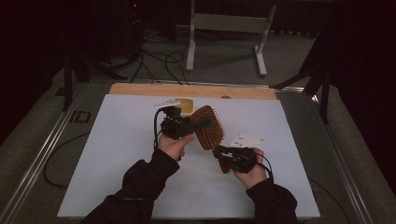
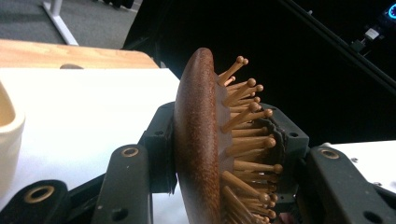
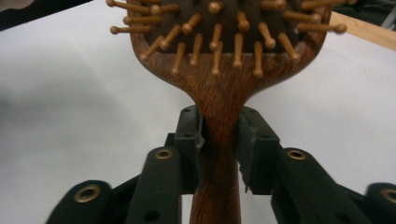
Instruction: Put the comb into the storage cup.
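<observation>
High view shows a wooden paddle hairbrush (image 1: pixel 209 127) held in the air over the middle of the white table sheet (image 1: pixel 116 154), nearer its far edge than its near one, carried between both tools. The left gripper (image 1: pixel 198 122) is clamped across the brush head, one pad on the smooth wooden back and the other pressed into the pins (image 2: pixel 247 140). In the right gripper view, the right gripper's (image 1: pixel 223 154) jaws flank the handle (image 3: pixel 219 154), the left pad touching it while a thin gap shows at the other, so its hold looks loose. The step appears to be a handover. It would go best if the left grip stayed firm and square across the head, so the pins do not slip, before the right one lets go fully.
</observation>
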`<state>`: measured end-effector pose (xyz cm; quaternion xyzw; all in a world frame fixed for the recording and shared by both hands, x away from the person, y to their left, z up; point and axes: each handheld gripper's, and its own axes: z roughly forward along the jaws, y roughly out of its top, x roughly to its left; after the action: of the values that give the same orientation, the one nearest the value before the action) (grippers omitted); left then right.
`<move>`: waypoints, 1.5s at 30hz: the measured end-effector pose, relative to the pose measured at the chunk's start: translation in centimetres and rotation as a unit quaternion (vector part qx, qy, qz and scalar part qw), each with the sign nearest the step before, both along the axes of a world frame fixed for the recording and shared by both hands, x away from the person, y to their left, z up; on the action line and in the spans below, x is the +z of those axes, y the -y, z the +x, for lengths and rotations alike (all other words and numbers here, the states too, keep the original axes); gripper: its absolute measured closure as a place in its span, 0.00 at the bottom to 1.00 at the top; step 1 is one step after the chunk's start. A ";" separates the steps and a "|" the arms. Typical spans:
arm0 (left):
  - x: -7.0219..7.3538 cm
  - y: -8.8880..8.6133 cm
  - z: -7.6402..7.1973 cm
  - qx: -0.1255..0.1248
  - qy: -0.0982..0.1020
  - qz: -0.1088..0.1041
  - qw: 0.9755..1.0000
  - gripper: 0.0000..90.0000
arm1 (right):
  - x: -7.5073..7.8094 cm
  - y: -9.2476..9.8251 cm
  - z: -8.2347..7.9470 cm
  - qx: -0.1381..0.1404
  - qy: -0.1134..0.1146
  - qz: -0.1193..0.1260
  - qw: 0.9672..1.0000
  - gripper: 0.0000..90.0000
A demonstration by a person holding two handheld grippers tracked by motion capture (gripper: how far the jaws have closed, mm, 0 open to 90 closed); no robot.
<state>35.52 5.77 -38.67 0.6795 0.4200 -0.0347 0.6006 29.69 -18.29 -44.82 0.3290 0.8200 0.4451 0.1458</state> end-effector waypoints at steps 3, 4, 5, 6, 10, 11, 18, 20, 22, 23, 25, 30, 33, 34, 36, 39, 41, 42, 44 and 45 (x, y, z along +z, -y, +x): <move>0.5 0.0 0.0 -0.001 0.005 0.001 1.000 0.60 | -0.1 0.1 0.1 -0.002 -0.006 0.006 1.000 0.64; 0.9 0.1 0.0 0.000 0.015 0.005 1.000 0.60 | -0.2 0.2 0.1 -0.002 -0.008 0.014 1.000 0.56; 1.1 0.0 0.0 -0.002 0.018 0.006 1.000 0.60 | -0.2 0.2 0.1 -0.005 -0.009 0.013 1.000 0.50; 1.3 0.0 0.0 -0.002 0.019 0.007 1.000 0.60 | -0.2 0.3 0.1 0.001 -0.012 0.018 1.000 0.46; 2.1 -0.1 -0.2 -0.001 0.032 0.016 0.999 0.60 | -0.3 0.4 0.2 0.008 -0.017 0.020 1.000 0.33; 2.1 -0.1 -0.2 -0.001 0.032 0.016 0.999 0.60 | -0.4 0.4 0.2 0.011 -0.019 0.019 1.000 0.30; 3.0 -0.6 0.0 0.003 0.050 0.027 0.998 0.60 | -0.6 0.8 0.4 0.015 -0.027 0.023 0.999 0.10; 3.2 -1.0 0.1 0.006 0.053 0.028 0.998 0.60 | -0.7 1.0 0.3 0.010 -0.024 0.016 1.000 0.10; 3.4 -1.2 0.2 0.006 0.055 0.028 0.998 0.60 | -0.9 1.2 0.2 0.003 -0.011 0.004 1.000 0.10; 3.5 -1.4 0.3 0.008 0.056 0.030 0.998 0.60 | -1.0 1.2 0.2 0.003 -0.008 -0.002 1.000 0.09; 3.6 -1.6 0.4 0.011 0.054 0.030 0.998 0.60 | -1.2 1.4 0.0 0.000 0.011 -0.017 1.000 0.08; 4.2 -2.5 1.0 0.019 0.059 0.039 0.997 0.60 | -1.7 1.7 -0.3 0.013 0.020 -0.023 0.999 0.08; 4.6 -3.1 1.2 0.028 0.065 0.043 0.997 0.60 | -1.9 2.0 -0.5 0.017 0.013 -0.020 1.000 0.08; 4.8 -3.3 1.3 0.030 0.066 0.043 0.996 0.60 | -2.0 2.2 -0.5 0.018 0.011 -0.023 1.000 0.08; 5.1 -3.7 1.6 0.034 0.067 0.044 0.996 0.60 | -2.1 2.5 -0.6 0.018 0.010 -0.023 1.000 0.08; 5.6 -4.3 1.9 0.044 0.072 0.046 0.995 0.60 | -2.0 3.1 -0.9 0.013 0.013 -0.020 1.000 0.08; 6.0 -4.6 2.0 0.049 0.077 0.046 0.995 0.60 | -2.0 3.5 -1.1 0.010 0.018 -0.019 1.000 0.08; 6.1 -4.8 2.1 0.050 0.079 0.046 0.995 0.60 | -2.0 3.6 -1.2 0.007 0.016 -0.018 1.000 0.08; 6.1 -4.8 2.1 0.050 0.079 0.046 0.995 0.60 | -2.0 3.7 -1.3 0.004 0.017 -0.016 1.000 0.08; 6.9 -5.2 2.5 0.060 0.086 0.047 0.993 0.60 | -2.0 4.1 -1.5 0.004 0.017 -0.016 1.000 0.08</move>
<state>38.00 10.97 -31.81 0.6811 0.4079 0.0800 0.6027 28.21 -22.36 -46.86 0.3162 0.8257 0.4378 0.1631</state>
